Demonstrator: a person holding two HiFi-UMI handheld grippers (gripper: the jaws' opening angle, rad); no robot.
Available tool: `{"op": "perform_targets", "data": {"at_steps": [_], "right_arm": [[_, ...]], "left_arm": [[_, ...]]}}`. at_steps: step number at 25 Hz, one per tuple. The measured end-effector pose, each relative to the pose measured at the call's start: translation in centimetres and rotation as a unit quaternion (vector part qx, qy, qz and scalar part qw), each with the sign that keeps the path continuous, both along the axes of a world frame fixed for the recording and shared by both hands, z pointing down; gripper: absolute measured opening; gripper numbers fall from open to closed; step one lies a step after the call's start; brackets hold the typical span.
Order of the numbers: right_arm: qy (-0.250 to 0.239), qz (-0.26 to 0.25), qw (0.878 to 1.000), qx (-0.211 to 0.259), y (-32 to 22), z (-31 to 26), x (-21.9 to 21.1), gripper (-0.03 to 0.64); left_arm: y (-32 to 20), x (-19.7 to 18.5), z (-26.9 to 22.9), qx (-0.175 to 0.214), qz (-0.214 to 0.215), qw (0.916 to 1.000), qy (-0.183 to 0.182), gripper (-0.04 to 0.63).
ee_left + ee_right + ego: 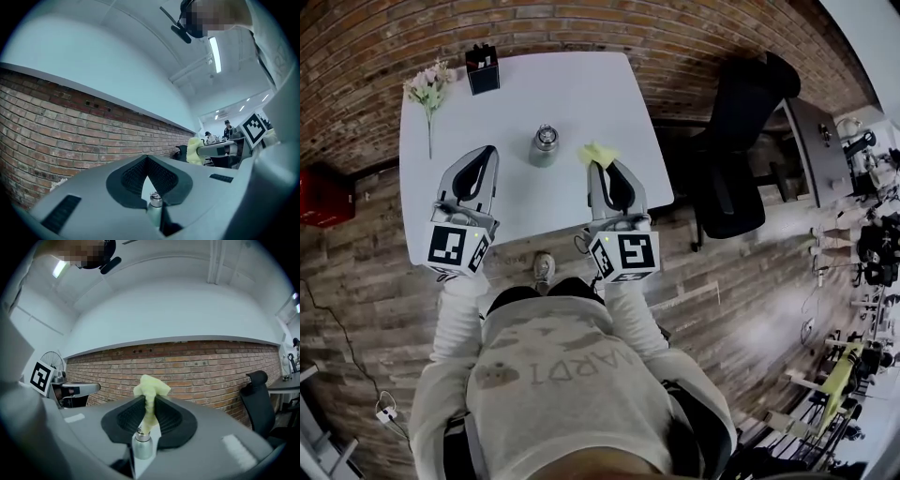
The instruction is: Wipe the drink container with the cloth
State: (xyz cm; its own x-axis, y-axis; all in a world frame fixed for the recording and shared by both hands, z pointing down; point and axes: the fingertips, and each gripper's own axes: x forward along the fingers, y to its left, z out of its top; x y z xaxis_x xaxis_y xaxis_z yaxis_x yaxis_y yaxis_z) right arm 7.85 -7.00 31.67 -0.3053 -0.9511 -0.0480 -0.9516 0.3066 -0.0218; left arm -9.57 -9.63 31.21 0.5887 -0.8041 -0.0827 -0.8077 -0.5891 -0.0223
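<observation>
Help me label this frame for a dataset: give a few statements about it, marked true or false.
The right gripper holds the yellow cloth. True.
The drink container lies on its side. False: it stands upright on the table.
The left gripper grips the drink container. False: its fingers are together on nothing, apart from the container.
Flowers lie at a table corner. True.

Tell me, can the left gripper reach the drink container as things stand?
Probably yes. Only bare table separates the left gripper from the drink container, which sits straight ahead in its view. Its jaws are together, so they'd need opening first.
</observation>
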Motion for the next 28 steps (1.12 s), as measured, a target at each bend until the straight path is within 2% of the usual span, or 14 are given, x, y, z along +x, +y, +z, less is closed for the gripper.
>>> {"op": "perform_targets", "data": {"at_steps": [7,13,21,28], "right_arm": [[-0.004,-0.029,1.0,-0.011,-3.5,1.1,1.6,0.072],[-0.003,-0.047,0.999,-0.02,-5.1,2.4,1.8,0.072],[-0.002,-0.053,0.997,-0.049,-6.4,4.9,0.9,0.072],[0.001,-0.049,0.995,-0.091,-6.8,8.0,0.1,0.072]], "left_arm": [[-3.0,2.4,1.2,-0.012,-0.005,0.9996,-0.023,0.0],[-5.1,4.1,3.5,-0.048,0.011,0.9974,-0.053,0.0],[-7.0,5.5,7.3,-0.115,0.057,0.9871,-0.095,0.0],[-8.5,7.0,10.2,-0.156,0.094,0.9766,-0.114,0.0]]}}
